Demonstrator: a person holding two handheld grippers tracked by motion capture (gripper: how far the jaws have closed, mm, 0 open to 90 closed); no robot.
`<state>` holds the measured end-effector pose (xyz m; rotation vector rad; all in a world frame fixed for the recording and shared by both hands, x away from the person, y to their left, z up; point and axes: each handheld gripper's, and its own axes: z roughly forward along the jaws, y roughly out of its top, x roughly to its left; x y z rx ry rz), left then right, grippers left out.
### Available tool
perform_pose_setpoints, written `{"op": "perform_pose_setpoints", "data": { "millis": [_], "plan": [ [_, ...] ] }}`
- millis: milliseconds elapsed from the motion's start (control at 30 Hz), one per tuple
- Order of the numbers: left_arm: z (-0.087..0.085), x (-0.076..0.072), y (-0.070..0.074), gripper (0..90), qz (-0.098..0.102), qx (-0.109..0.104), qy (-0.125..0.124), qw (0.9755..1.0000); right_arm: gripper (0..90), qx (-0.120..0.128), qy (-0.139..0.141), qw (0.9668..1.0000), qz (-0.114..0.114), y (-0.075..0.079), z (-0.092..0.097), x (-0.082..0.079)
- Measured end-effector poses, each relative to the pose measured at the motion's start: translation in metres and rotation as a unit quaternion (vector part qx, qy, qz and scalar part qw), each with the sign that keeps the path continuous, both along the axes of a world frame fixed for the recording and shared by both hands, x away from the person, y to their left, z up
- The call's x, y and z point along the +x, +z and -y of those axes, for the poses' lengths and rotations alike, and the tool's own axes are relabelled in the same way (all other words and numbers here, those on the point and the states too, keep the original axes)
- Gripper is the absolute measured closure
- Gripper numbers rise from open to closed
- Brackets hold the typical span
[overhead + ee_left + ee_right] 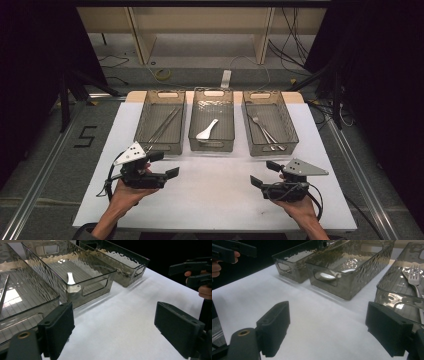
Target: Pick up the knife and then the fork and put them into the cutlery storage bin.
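White table (215, 192) carries three smoked plastic bins: left bin (146, 127) with chopsticks (164, 125), middle bin (195, 127) with white spoon (207, 130), right bin (290, 125) with fork (261, 128). Your left gripper (166, 164) and right gripper (264, 173) hover near the front edge, both released, jaws spread over bare table

White table (215, 195); 3 smoky clear bins (212, 120) in a row at its far edge
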<state>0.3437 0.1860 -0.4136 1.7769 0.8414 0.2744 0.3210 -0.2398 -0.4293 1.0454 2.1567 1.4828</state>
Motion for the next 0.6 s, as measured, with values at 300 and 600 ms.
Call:
{"op": "perform_pose_setpoints", "data": {
  "millis": [300,600],
  "plan": [
    [0.0001,0.0008,-0.0002,15.4,0.000,0.002,-0.001,1.0000,20.6,-0.007,0.001,1.0000,0.001,0.0008,-0.0013,0.0002],
    [0.0003,0.0013,-0.0004,15.4,-0.001,-0.002,0.000,1.0000,20.5,-0.011,-0.003,0.9999,-0.002,0.0003,-0.0006,0.0014]
  ]
}}
